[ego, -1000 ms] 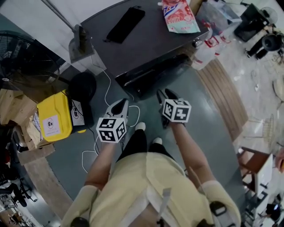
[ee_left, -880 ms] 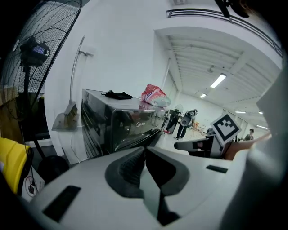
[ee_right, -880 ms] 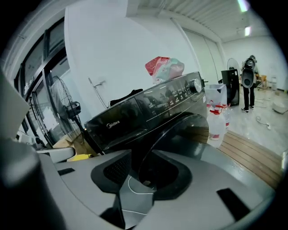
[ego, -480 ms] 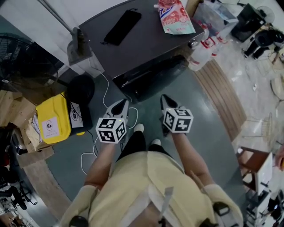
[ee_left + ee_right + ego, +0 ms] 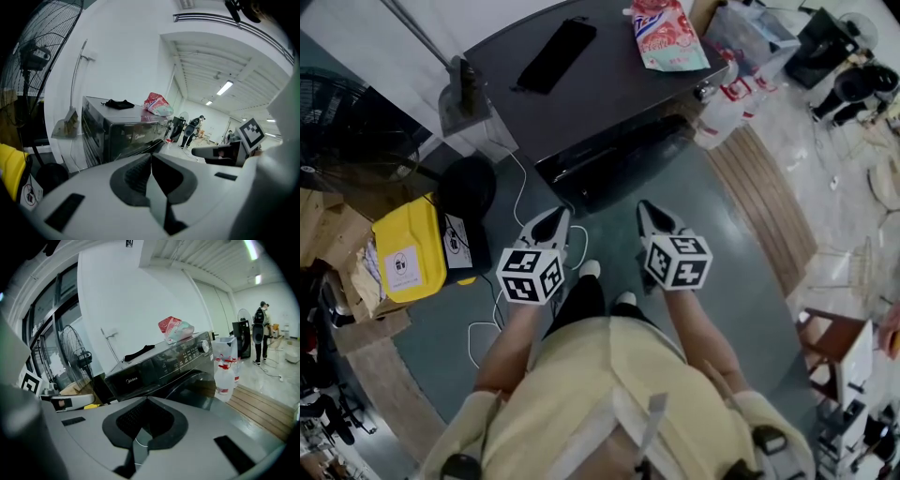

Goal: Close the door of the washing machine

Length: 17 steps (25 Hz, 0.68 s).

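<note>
While both tools are held over the floor (image 5: 741, 272) in front of the washer (image 5: 619, 84), neither is seen touching it. The left gripper (image 5: 555, 220) is clenched – its jaws are pressed together in the left gripper view, with nothing between them. The right gripper (image 5: 649, 214) is likewise clenched on nothing; its jaws have just been closing and are now met at the tips. Both are pointed toward the dark front of the washer and tilted downward.

The door (image 5: 197, 390) is seen in the right gripper view as a round dark panel low on the front, lying against it as far as can be told. On the washer's top a pink bag (image 5: 667, 33) and a black cloth (image 5: 555, 54) are laid well apart. White spray bottles (image 5: 722, 108) are stood just beside its right corner – a yellow case (image 5: 412, 248) is placed on the floor to its left, near a fan (image 5: 33, 61).
</note>
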Motion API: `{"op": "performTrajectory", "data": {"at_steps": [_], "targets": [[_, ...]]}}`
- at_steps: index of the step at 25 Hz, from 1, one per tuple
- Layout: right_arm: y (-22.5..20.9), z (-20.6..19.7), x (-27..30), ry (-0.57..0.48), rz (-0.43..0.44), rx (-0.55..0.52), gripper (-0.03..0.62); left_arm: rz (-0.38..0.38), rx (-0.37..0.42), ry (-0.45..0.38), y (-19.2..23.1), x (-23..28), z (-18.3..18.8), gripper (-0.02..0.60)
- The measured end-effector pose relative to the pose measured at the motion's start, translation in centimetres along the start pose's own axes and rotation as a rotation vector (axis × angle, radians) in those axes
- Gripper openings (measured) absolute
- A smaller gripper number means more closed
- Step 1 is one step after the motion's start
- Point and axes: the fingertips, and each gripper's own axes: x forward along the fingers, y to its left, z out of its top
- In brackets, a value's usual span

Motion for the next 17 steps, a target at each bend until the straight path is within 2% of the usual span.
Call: {"op": "performTrajectory", "data": {"at_steps": [6, 17], "targets": [[0.0, 0.6, -0.7, -0.021, -0.002, 0.009, 0.005, -0.015, -0.033, -0.007, 0.1, -0.1, 0.3, 0.006], [-0.1, 1.0, -1.0, -0.046, 0.0, 0.037, 0.005, -0.034, 0.012, -0.012, -1.0, 0.2, 1.0, 0.006]]}}
